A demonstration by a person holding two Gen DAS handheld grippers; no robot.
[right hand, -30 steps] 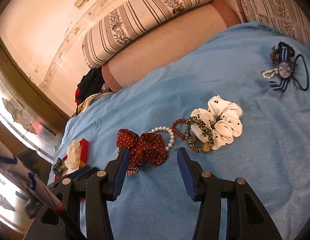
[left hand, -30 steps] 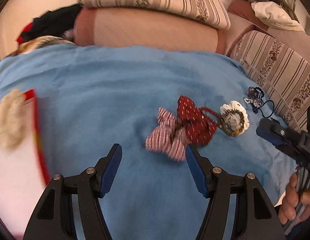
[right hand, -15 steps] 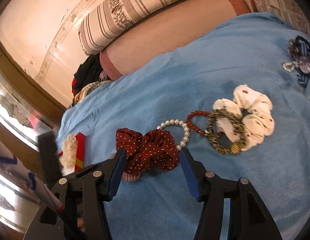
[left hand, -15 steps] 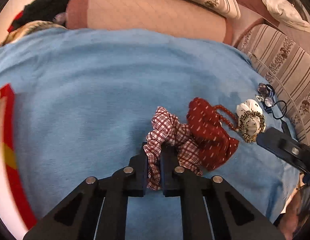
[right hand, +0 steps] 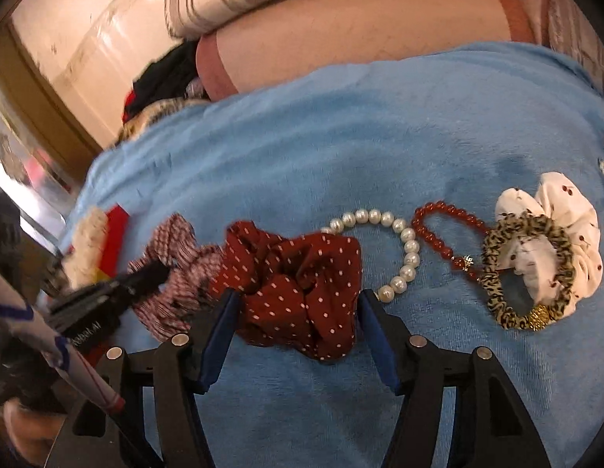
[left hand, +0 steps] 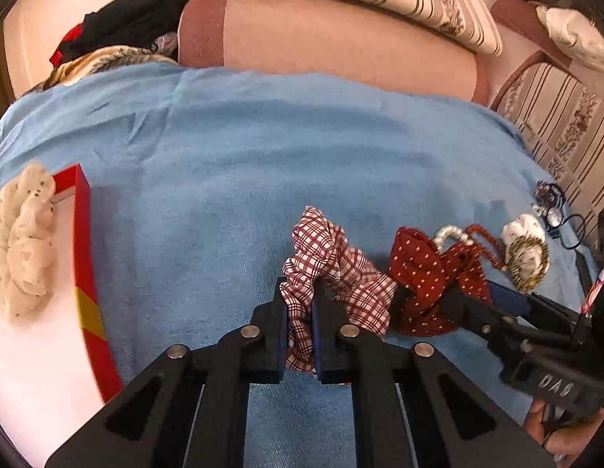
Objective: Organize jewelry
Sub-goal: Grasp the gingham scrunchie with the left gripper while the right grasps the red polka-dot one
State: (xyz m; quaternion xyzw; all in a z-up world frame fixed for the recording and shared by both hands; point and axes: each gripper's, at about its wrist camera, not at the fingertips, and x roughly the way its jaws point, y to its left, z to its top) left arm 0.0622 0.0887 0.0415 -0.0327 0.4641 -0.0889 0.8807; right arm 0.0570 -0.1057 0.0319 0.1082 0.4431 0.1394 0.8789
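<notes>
Blue blanket; checked scrunchie between left hand-held gripper pads

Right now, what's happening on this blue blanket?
A person works two handheld grippers over hair ties and bracelets on a blue blanket. The left gripper is shut on the red checked scrunchie. The right gripper stands open astride the dark red dotted scrunchie, not yet gripping it. A pearl bracelet, red bead bracelet, leopard tie and white scrunchie lie to its right.
</notes>
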